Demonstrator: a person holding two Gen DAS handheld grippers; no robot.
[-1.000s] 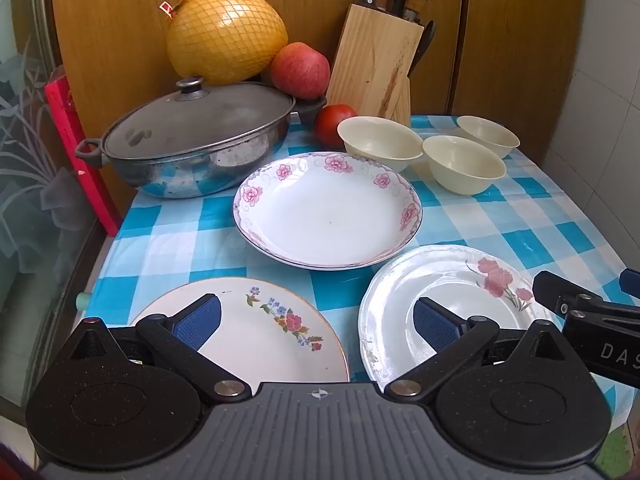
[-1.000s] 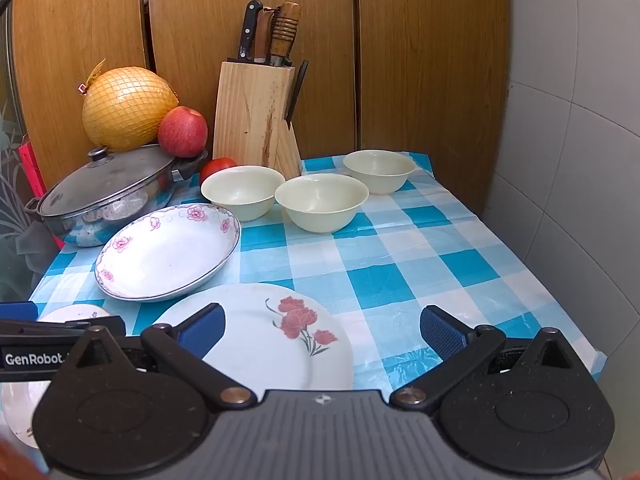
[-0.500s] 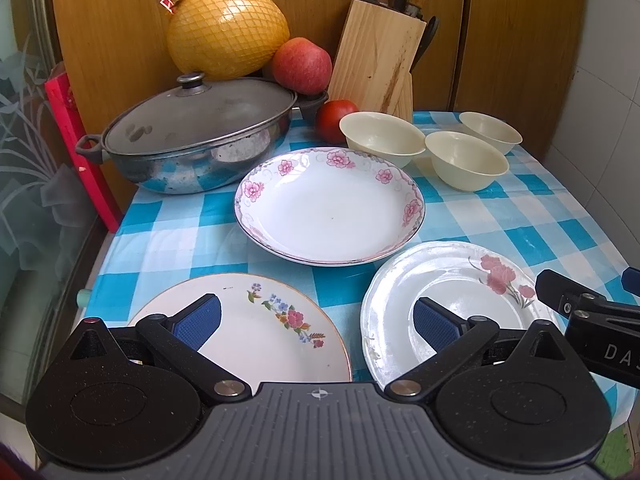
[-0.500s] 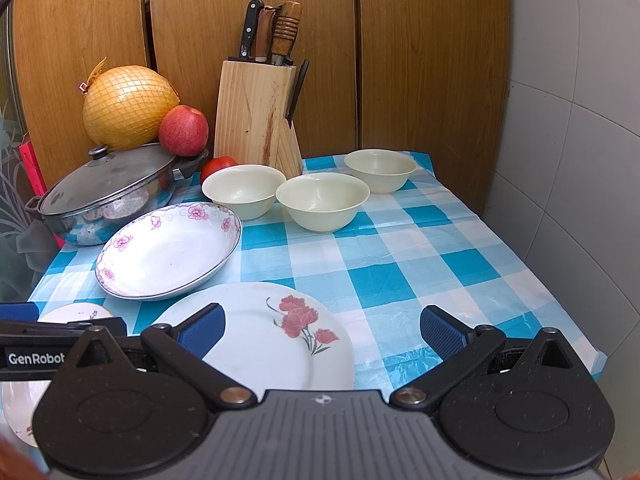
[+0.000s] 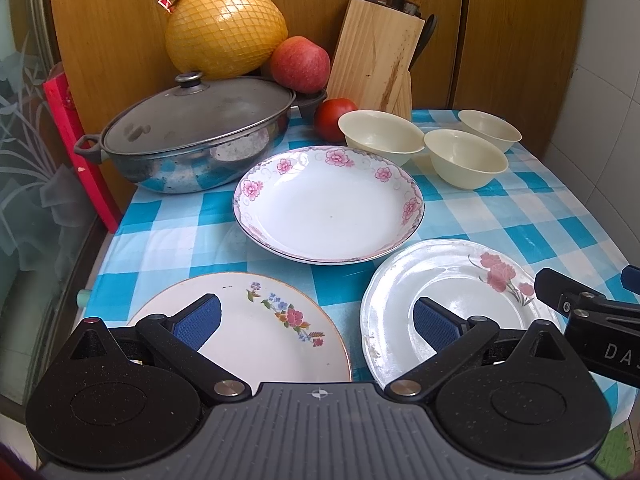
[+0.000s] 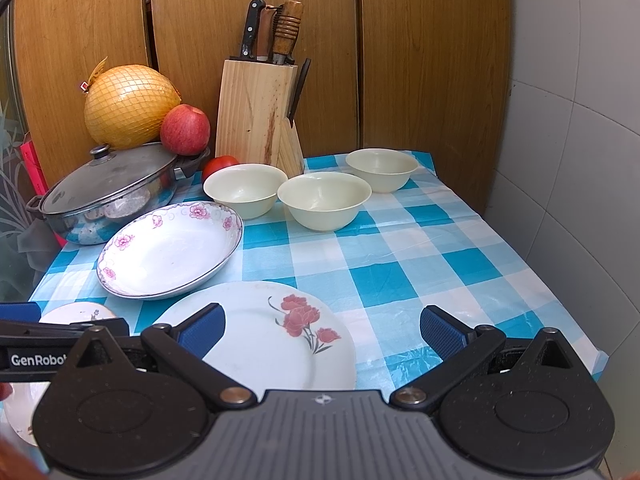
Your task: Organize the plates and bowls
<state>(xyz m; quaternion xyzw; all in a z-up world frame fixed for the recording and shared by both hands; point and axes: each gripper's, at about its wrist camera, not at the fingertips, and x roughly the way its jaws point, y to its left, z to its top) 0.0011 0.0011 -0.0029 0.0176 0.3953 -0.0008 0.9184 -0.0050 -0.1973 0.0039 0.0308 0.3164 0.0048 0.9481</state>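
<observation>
We saw a table covered in a blue-and-white checked cloth (image 6: 400,264), backed by wooden panels. At its far left corner sat a wide steel pan with a dark lid (image 5: 192,136), a netted yellow pomelo (image 5: 226,32) and a red apple (image 5: 300,64) behind it. A pale wooden knife block (image 6: 256,116) stood at the far edge, a red tomato (image 5: 332,118) beside it. A deep white plate with pink blossoms on its rim (image 5: 328,204) lay mid-table. Two flat plates lay along the near edge: a white plate with red flowers (image 6: 280,332) and, nearer the left corner, a white plate with a small multicoloured flower spray (image 5: 256,328). Three cream bowls (image 6: 324,200) stood in a row near the far edge, apart from each other. Our left gripper (image 5: 316,324) and right gripper (image 6: 322,330) hovered above the near plates, jaws spread wide, grasping nothing.
</observation>
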